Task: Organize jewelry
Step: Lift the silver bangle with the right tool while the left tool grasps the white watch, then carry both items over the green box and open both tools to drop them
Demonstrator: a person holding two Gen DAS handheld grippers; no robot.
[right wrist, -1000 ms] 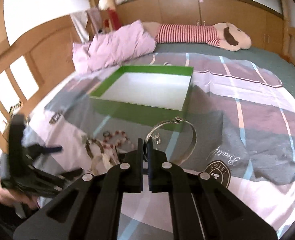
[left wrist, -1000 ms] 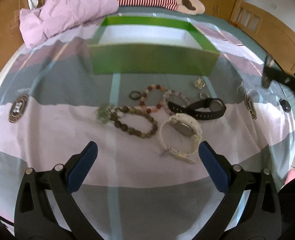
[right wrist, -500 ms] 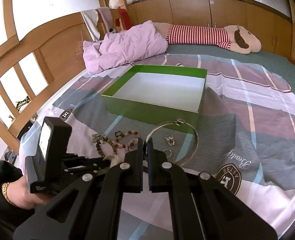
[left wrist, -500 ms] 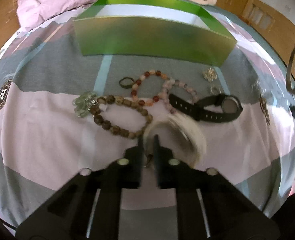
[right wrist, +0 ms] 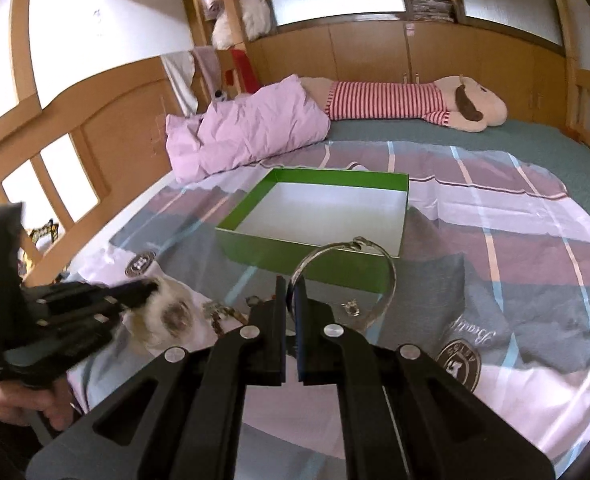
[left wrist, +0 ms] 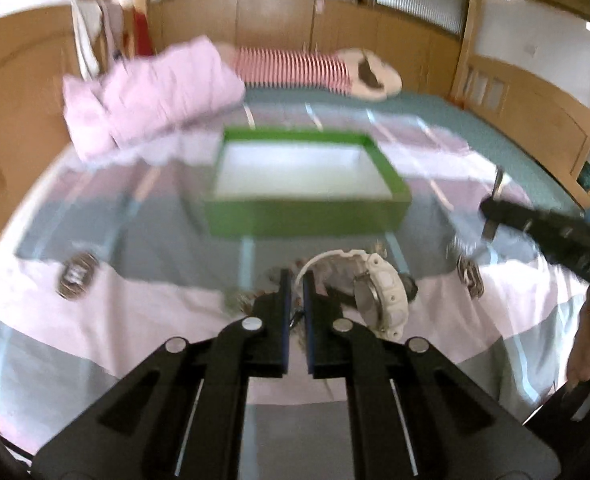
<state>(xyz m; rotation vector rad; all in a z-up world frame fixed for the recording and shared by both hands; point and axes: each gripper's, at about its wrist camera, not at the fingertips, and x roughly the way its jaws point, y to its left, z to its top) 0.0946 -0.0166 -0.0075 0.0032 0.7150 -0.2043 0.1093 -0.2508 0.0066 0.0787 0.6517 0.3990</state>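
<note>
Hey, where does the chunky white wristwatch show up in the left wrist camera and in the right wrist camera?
Left wrist view: the chunky white wristwatch hangs just right of centre, its strap pinched in the left gripper.
Right wrist view: it is a blurred pale shape at lower left, at the tip of the left gripper.
Shared landmark: the open green box behind it on the bed.

Under my fingers spreads the bed [right wrist: 535, 148], its green sheet covered by a plaid spread [right wrist: 495, 216]. The green box [right wrist: 319, 220] sits on that spread. Beyond the box lie a pink quilt [right wrist: 247, 132] and a striped plush toy [right wrist: 407, 100]. Just before the box lie a small charm [right wrist: 351, 307] and some beads [right wrist: 223, 314].
</note>
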